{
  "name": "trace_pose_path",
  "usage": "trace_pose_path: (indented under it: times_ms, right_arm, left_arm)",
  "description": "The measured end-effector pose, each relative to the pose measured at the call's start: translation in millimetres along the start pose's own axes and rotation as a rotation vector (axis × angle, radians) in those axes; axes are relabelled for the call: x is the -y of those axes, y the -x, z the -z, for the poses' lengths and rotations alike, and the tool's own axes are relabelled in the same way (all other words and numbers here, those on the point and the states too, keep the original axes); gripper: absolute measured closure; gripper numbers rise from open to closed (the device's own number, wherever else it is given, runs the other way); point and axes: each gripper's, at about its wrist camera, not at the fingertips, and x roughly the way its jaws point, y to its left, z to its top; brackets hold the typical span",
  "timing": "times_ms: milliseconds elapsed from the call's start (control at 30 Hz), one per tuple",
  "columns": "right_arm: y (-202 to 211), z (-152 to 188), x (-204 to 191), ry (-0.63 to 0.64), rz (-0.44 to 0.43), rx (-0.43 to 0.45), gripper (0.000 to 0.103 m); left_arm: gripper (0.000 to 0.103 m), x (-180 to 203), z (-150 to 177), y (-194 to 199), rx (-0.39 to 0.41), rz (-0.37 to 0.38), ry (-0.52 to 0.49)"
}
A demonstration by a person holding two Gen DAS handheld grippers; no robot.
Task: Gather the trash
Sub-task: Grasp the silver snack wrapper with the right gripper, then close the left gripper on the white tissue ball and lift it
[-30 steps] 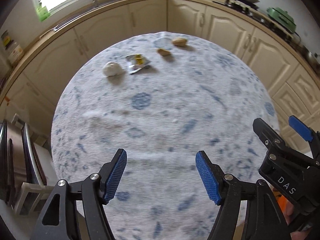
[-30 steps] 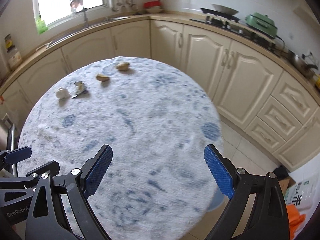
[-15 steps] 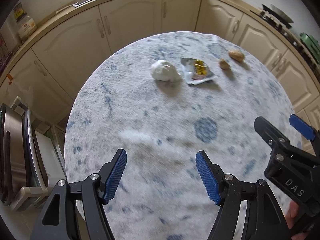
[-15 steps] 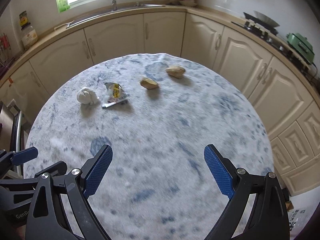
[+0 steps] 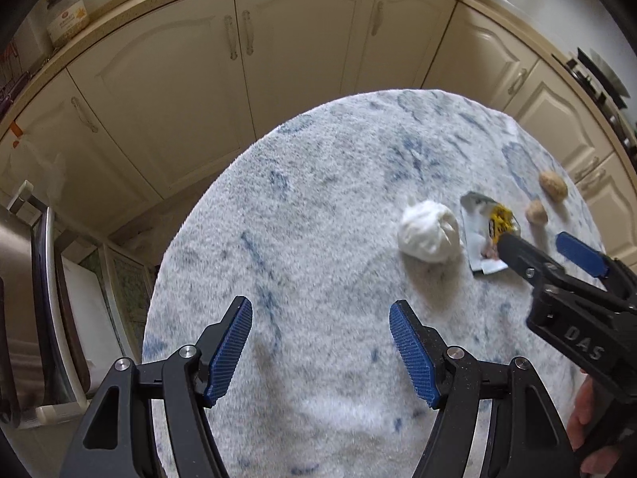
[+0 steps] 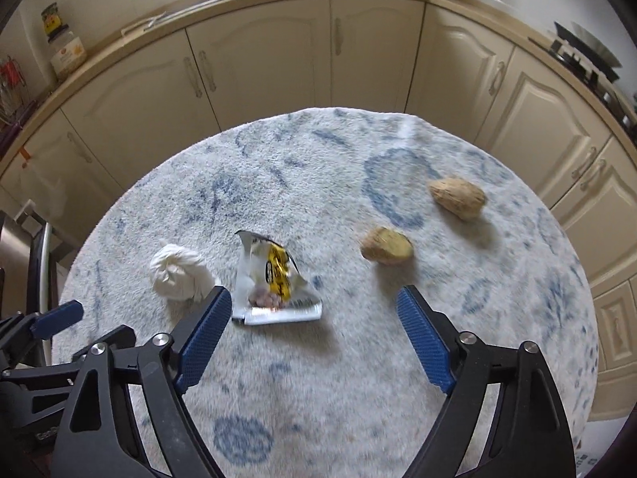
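Right gripper [image 6: 314, 334] over the round table [image 6: 398, 418], jaws closing, nothing pinched; torn snack wrapper [image 6: 274, 283] just ahead, beside its left finger. Crumpled white tissue [image 6: 179, 275] left of the wrapper, two brown lumps [image 6: 386, 245] right. Left gripper [image 5: 320, 348] open, empty, above bare cloth.

Both tongs have neared the wrapper [image 6: 274, 279]; right tongs [image 6: 314, 334] closing.
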Motion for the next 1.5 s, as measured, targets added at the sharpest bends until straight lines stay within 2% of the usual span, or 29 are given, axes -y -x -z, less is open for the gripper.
trace_pose_path:
  times_ms: [167,200,233,267,300,367,433,533,767,900,1000,1100,1233,1267,1300,1333,1367,1400,1500]
  right_arm:
    - [-24.3,-9.6,-9.8,0.026,-0.020,-0.042,0.040]
    - [-24.7,-9.8,-11.0,0.032,-0.015,-0.026,0.041]
    - [-23.6,-9.2,-13.0,0.046,-0.022,-0.010,0.050]
    - [-22.9,-8.7,-14.8,0.055,-0.040,-0.007,0.066]
    - [-21.4,-7.5,-16.3,0.059,-0.060,-0.008,0.073]
    - [-17.1,-4.3,-17.8,0.078,-0.055,-0.007,0.084]
    - [-11.1,0.6,-14.7,0.087,-0.064,0.002,0.089]
    - [-1.1,9.0,-4.9,0.067,-0.102,-0.004,0.090]
    - [33.9,22.2,20.6,0.029,-0.127,0.034,0.091]
    - [55.2,25.3,37.4,0.008,-0.117,0.077,0.091]
    - [63.9,23.0,52.7,-0.016,-0.101,0.106,0.091]
    - [68.1,19.1,66.9,-0.032,-0.053,0.140,0.091]
    - [59.9,15.0,83.3,-0.072,-0.060,0.124,0.090]
    - [56.6,15.0,85.1,-0.079,-0.061,0.118,0.091]
    - [53.3,15.2,86.1,-0.081,-0.060,0.113,0.091]
    - [49.3,15.9,86.8,-0.079,-0.058,0.108,0.091]
    - [45.9,16.6,87.5,-0.077,-0.056,0.102,0.091]
    - [43.2,17.6,88.0,-0.077,-0.057,0.097,0.091]
    - [36.7,20.8,92.4,-0.096,-0.071,0.079,0.090]
  left_arm:
    - [0.035,-2.5,-6.9,-7.5,-0.003,0.016,0.012]
    - [0.035,-2.6,-8.0,-9.6,-0.007,0.016,0.015]
    - [0.035,-2.5,-8.7,-11.6,-0.010,0.019,0.018]
    - [0.035,-2.2,-8.9,-12.5,-0.013,0.022,0.019]
    - [0.035,-2.2,-9.2,-13.9,-0.016,0.026,0.023]
    - [0.035,-2.1,-9.1,-14.7,-0.021,0.029,0.031]
    - [0.035,0.1,-8.4,-13.9,-0.023,0.034,0.038]
    - [0.035,4.6,-5.3,-7.0,-0.023,0.051,0.037]
    - [0.034,22.2,-5.1,4.1,-0.011,0.065,0.034]
    - [0.024,31.2,-10.3,3.9,-0.003,0.064,0.041]
    - [0.021,37.3,-17.2,-2.3,0.008,0.027,0.055]
    - [0.021,42.7,-26.5,-15.2,-0.002,0.045,0.064]
    - [0.021,48.3,-37.7,-39.3,-0.014,0.033,0.064]
    - [0.022,51.2,-38.6,-42.0,0.005,0.016,0.041]
    - [0.033,54.4,-38.2,-42.4,0.017,-0.006,0.017]
    - [0.054,56.9,-36.5,-41.2,0.038,-0.046,-0.005]
    - [0.065,57.8,-34.3,-39.7,0.054,-0.064,-0.014]
    - [0.073,57.4,-32.6,-37.8,0.055,-0.049,-0.016]
    - [0.073,59.0,-27.2,-34.0,0.040,-0.020,-0.022]
